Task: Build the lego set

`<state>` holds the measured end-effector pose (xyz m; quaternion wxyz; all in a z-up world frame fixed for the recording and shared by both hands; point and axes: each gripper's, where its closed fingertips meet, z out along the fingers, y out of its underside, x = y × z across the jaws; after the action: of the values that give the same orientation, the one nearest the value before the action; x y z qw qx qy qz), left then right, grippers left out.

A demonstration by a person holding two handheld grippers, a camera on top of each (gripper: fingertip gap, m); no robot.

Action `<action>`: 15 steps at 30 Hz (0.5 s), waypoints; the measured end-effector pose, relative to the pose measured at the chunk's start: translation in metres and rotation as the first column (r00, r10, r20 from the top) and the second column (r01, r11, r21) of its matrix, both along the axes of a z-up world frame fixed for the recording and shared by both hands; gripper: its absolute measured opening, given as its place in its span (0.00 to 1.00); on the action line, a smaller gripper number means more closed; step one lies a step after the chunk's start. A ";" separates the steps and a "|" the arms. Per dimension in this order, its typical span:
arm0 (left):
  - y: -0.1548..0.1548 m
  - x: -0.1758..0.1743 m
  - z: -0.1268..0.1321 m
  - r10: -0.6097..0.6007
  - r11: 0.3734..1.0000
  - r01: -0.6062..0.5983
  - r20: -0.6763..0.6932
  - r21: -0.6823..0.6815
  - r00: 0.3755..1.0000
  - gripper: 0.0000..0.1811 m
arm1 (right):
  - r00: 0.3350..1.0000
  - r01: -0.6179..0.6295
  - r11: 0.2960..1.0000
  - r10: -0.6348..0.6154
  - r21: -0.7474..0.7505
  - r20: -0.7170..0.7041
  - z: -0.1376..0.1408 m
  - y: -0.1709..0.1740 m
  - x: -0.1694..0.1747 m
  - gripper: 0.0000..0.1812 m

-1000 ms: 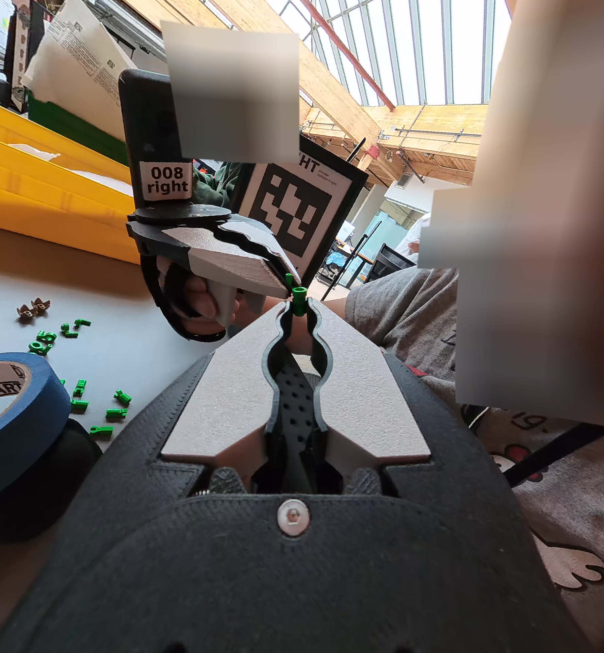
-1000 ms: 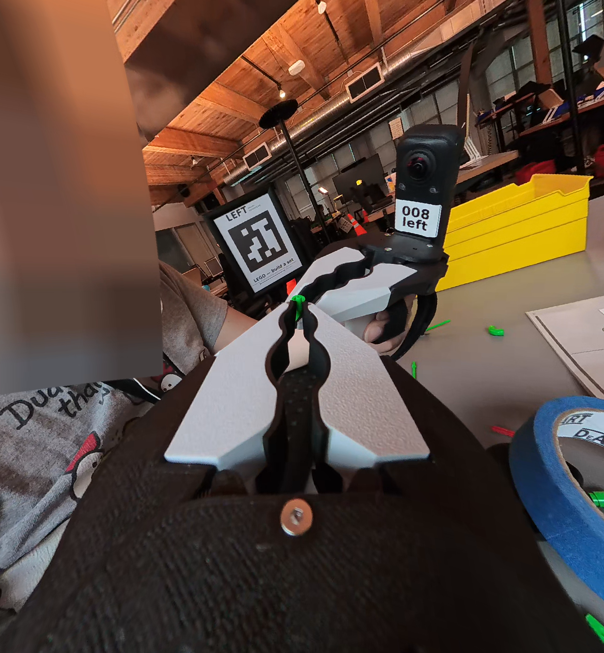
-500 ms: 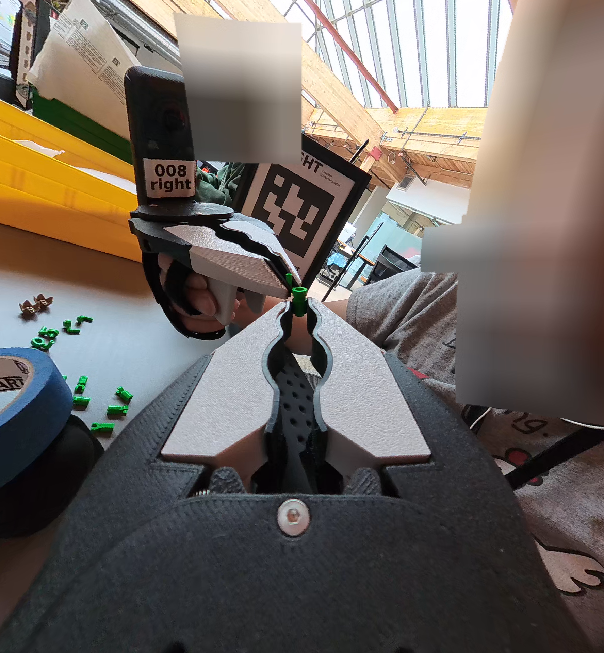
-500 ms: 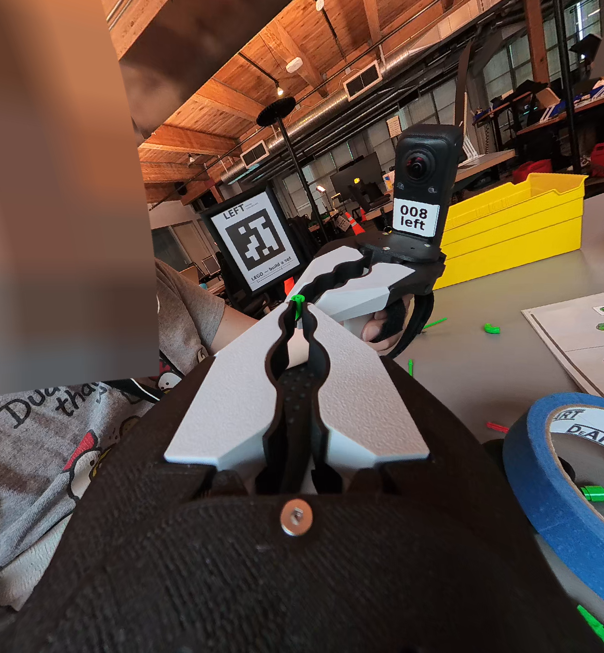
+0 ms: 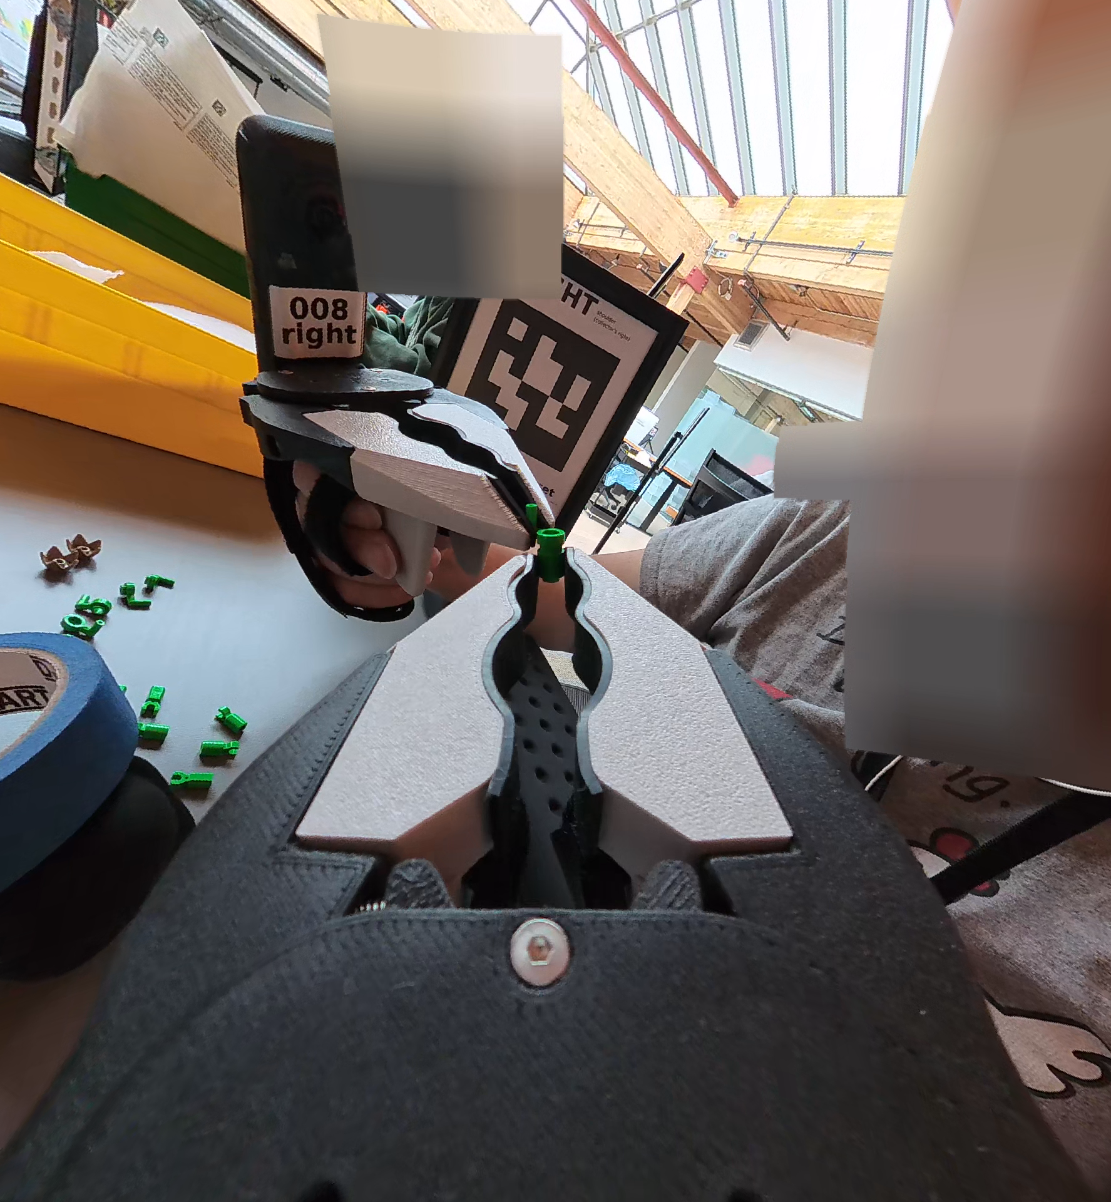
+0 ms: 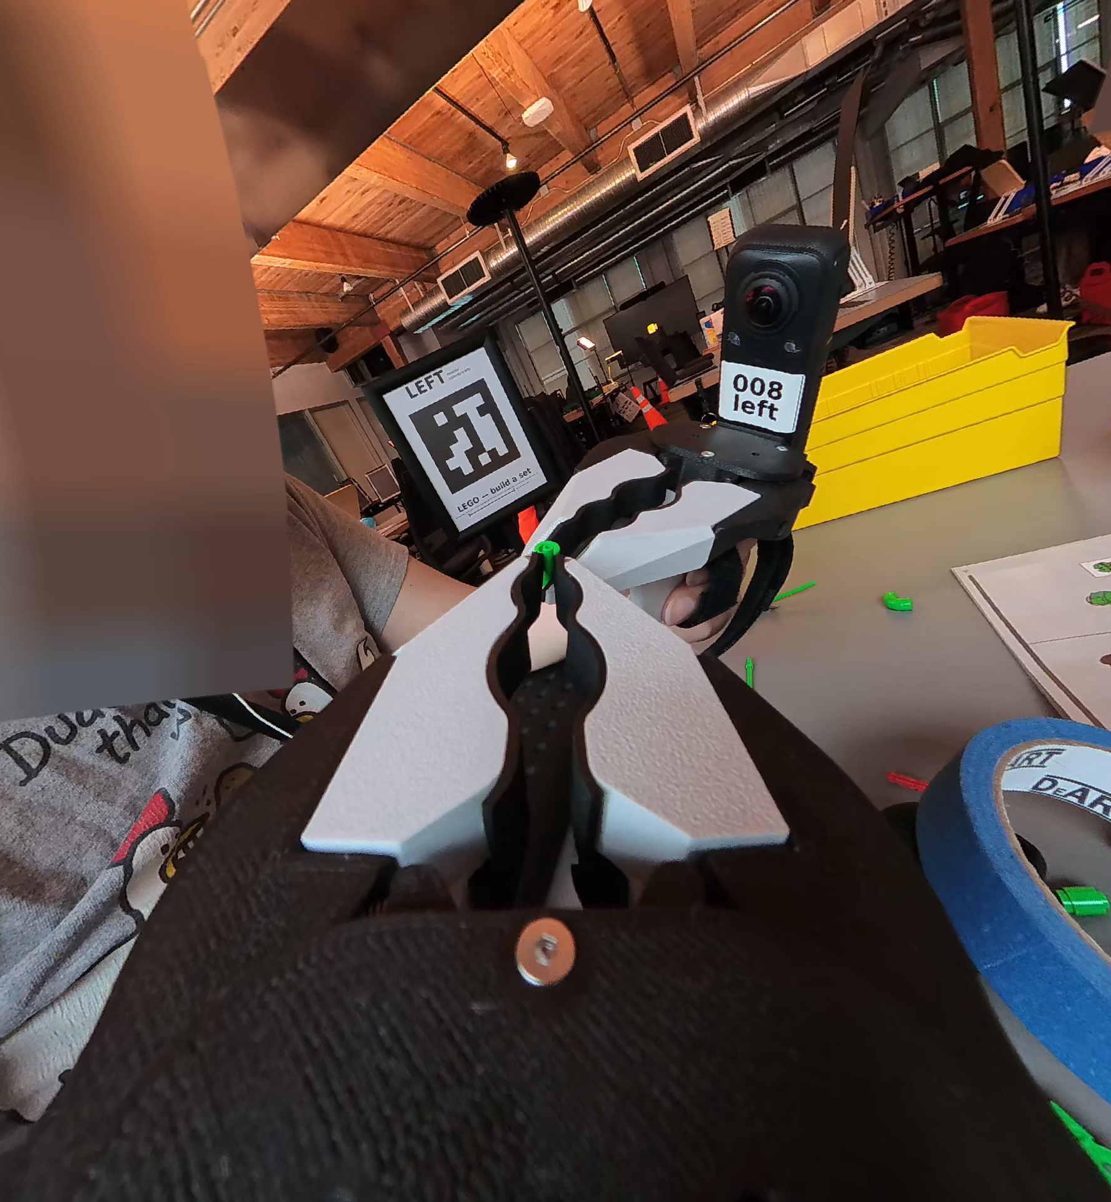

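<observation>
My left gripper is shut on a small green tube-shaped lego piece, held upright above the table edge. My right gripper is shut on a thin green lego spike. The two grippers meet tip to tip in the air in front of a person in a grey shirt. In the left wrist view the right gripper comes in from the upper left and its green spike stands just above the tube. In the right wrist view the left gripper comes in from the right.
A blue tape roll lies on the grey table with several loose green pieces around it and some inside it. Yellow bins stand at the back. An instruction sheet lies at the right. Two brown pieces sit at the left. Only a small space, under 4 cm, lies between the two pairs of fingers.
Both grippers stay shut on their green pieces, tip to tip. The pair has shifted slightly, so the tape roll and loose pieces sit a little differently in both views.
</observation>
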<state>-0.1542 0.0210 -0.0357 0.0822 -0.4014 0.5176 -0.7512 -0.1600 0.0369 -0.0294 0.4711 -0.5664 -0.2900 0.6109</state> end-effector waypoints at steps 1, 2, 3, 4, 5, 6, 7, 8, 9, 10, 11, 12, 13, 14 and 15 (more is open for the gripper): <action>0.000 0.000 0.000 0.001 1.000 -0.001 -0.002 0.002 1.000 0.02 | 1.000 0.001 1.000 -0.001 0.001 0.004 -0.001 0.000 0.000 0.00; 0.000 0.000 -0.001 0.003 1.000 -0.003 -0.005 0.004 1.000 0.02 | 1.000 0.003 1.000 -0.003 0.001 0.008 -0.001 0.000 0.000 0.00; 0.000 0.000 -0.001 0.004 1.000 -0.004 -0.007 0.007 1.000 0.02 | 1.000 0.003 1.000 -0.003 0.002 0.011 -0.002 0.000 0.000 0.00; 0.001 0.001 -0.002 0.006 1.000 -0.006 -0.009 0.007 1.000 0.02 | 1.000 0.004 1.000 -0.004 0.003 0.014 -0.002 0.001 0.001 0.00; 0.001 0.001 -0.002 0.008 1.000 -0.008 -0.010 0.008 1.000 0.02 | 1.000 0.006 1.000 -0.006 0.004 0.016 -0.002 0.001 0.001 0.00; 0.001 0.001 -0.002 0.008 1.000 -0.008 -0.012 0.007 1.000 0.02 | 1.000 0.007 1.000 -0.007 0.003 0.018 -0.003 0.001 0.001 0.00; 0.001 0.001 -0.002 0.008 1.000 -0.008 -0.013 0.006 1.000 0.02 | 1.000 0.007 1.000 -0.008 0.004 0.020 -0.003 0.001 0.001 0.00; 0.001 0.001 -0.002 0.008 1.000 -0.008 -0.013 0.005 1.000 0.02 | 1.000 0.009 1.000 -0.009 0.007 0.022 -0.003 0.001 0.001 0.00; 0.001 0.001 -0.002 0.008 1.000 -0.008 -0.014 0.004 1.000 0.02 | 1.000 0.010 1.000 -0.010 0.008 0.023 -0.003 0.001 0.001 0.00; 0.001 0.001 -0.002 0.007 1.000 -0.007 -0.014 0.003 1.000 0.02 | 1.000 0.010 1.000 -0.010 0.008 0.024 -0.003 0.001 0.001 0.00; 0.001 0.001 -0.002 0.007 1.000 -0.007 -0.014 0.003 1.000 0.02 | 1.000 0.010 1.000 -0.011 0.009 0.024 -0.003 0.001 0.001 0.00; 0.001 0.001 -0.002 0.007 1.000 -0.007 -0.014 0.003 1.000 0.02 | 1.000 0.010 1.000 -0.010 0.009 0.024 -0.003 0.001 0.001 0.00; 0.001 0.001 -0.002 0.008 1.000 -0.008 -0.015 0.003 1.000 0.02 | 1.000 0.010 1.000 -0.010 0.008 0.024 -0.003 0.001 0.001 0.00; 0.001 0.001 -0.002 0.007 1.000 -0.007 -0.015 0.003 1.000 0.02 | 1.000 0.010 1.000 -0.010 0.008 0.024 -0.003 0.001 0.001 0.00; 0.001 0.001 -0.002 0.007 1.000 -0.007 -0.016 0.002 1.000 0.02 | 1.000 0.010 1.000 -0.010 0.008 0.024 -0.003 0.001 0.001 0.00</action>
<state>-0.1531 0.0223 -0.0380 0.0811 -0.4092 0.5176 -0.7471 -0.1587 0.0375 -0.0325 0.4727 -0.5733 -0.2952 0.6006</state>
